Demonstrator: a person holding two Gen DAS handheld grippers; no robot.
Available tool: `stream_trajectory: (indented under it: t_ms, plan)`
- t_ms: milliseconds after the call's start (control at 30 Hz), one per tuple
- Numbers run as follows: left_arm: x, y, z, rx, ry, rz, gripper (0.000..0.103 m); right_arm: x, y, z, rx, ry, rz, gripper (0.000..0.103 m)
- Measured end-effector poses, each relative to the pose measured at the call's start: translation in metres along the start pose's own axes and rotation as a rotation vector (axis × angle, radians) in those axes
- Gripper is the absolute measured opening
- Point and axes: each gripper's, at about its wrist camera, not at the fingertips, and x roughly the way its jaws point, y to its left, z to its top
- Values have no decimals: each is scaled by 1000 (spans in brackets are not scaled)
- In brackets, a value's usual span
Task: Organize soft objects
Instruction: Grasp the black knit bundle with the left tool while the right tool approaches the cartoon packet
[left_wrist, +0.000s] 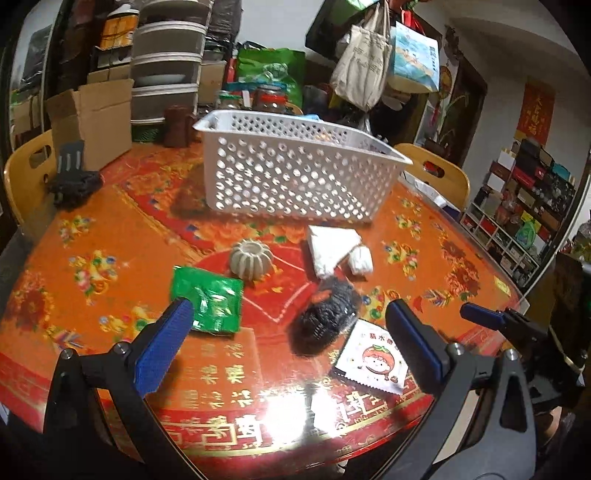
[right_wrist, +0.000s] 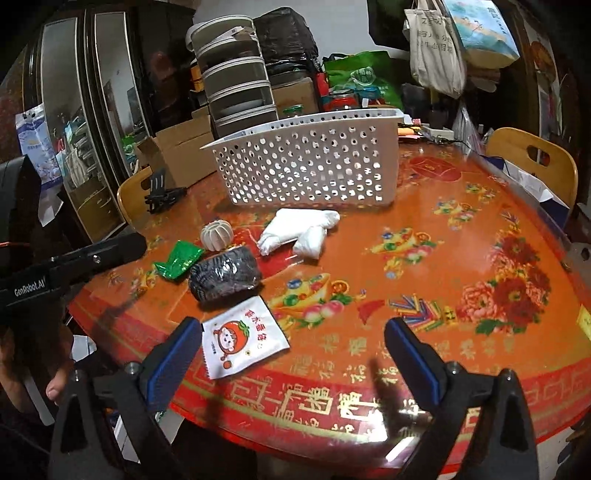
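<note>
Two open claws wait over the soft things, and the basket is ready behind them.

The left claw (left_wrist: 288, 332) is wide open and holds nothing; it hangs low over the near part of the table (left_wrist: 110, 229), with the green packet (left_wrist: 210, 299) by its left finger and the dark bundle (left_wrist: 325, 317) between its fingers, so that looks like the easy first pick. The right claw (right_wrist: 291, 354) is wide open and empty too, with the white packet (right_wrist: 242, 338) just by its left finger. The white bags (right_wrist: 299, 229) and the ribbed ball (right_wrist: 217, 232) lie a bit farther back, near the basket (right_wrist: 314, 166). I think the basket stands close behind the pile so each thing only needs a short trip. I cannot see if anything is inside it yet.
</note>
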Motion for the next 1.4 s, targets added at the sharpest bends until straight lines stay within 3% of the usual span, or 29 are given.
stream_trajectory:
  t_ms: [333, 467, 633, 733, 1133, 1400]
  plan:
    - [40, -20, -13, 41, 48, -14, 95, 2, 0, -6, -6, 2, -15, 95]
    - [56, -24, -14, 43, 72, -22, 76, 2, -3, -8, -5, 1, -23, 94]
    - [71, -23, -15, 41, 91, -29, 65, 4, -4, -10, -13, 6, -19, 93]
    - [75, -27, -14, 61, 90, -39, 43, 6, 0, -12, -21, 8, -13, 93]
    - [70, -3, -13, 33, 75, -23, 42, 35, 26, -14, -104, 33, 11, 93]
    - [66, 13, -14, 7, 69, -41, 42, 47, 51, -20, -226, -5, -41, 88]
